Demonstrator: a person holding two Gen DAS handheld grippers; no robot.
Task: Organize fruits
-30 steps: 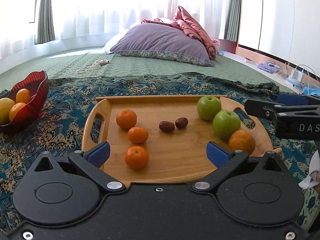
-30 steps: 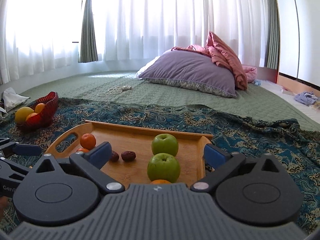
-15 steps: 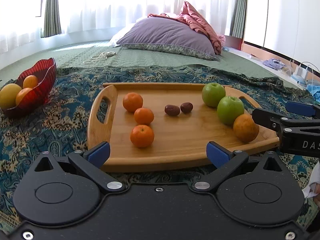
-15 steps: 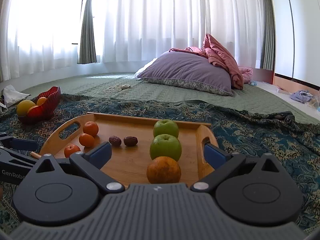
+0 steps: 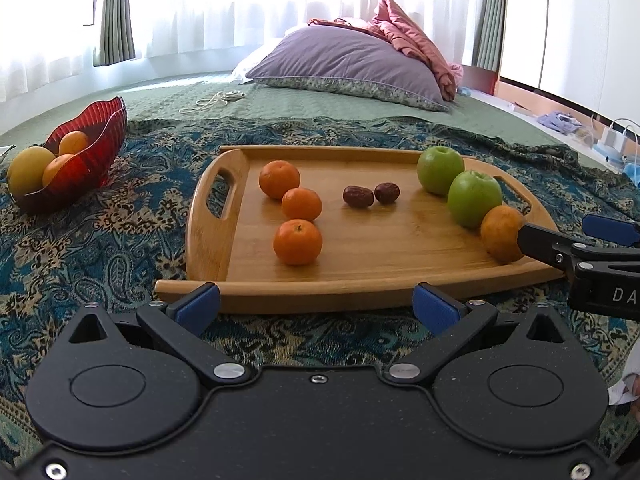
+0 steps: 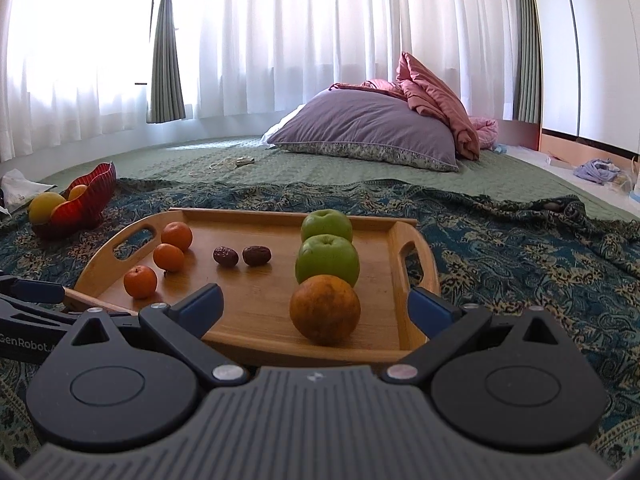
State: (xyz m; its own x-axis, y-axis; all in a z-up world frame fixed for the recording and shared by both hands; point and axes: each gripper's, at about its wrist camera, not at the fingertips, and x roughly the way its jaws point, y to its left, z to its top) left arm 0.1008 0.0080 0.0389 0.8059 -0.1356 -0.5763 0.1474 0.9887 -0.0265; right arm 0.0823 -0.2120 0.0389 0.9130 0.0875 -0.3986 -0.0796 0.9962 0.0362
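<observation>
A wooden tray (image 5: 400,256) (image 6: 256,304) lies on a patterned blue cloth. It holds three small mandarins (image 5: 297,241) (image 6: 140,281) in a line on the left, two brown dates (image 5: 358,196) (image 6: 225,256) in the middle, and two green apples (image 5: 474,204) (image 6: 327,261) with a larger orange (image 5: 501,233) (image 6: 325,314) on the right. My left gripper (image 5: 316,306) is open and empty, just short of the tray's near edge. My right gripper (image 6: 314,308) is open and empty, its jaws wide on either side of the orange, just behind it.
A red glass bowl (image 5: 86,152) (image 6: 90,196) with a yellow fruit and oranges sits left of the tray on the cloth. A purple pillow (image 5: 348,66) and pink blanket lie at the back. A white cable (image 5: 212,100) lies on the green quilt.
Both grippers have drawn back from the tray, which now shows whole in both views. The orange is now fully in sight in the right wrist view. No fruit moved.
</observation>
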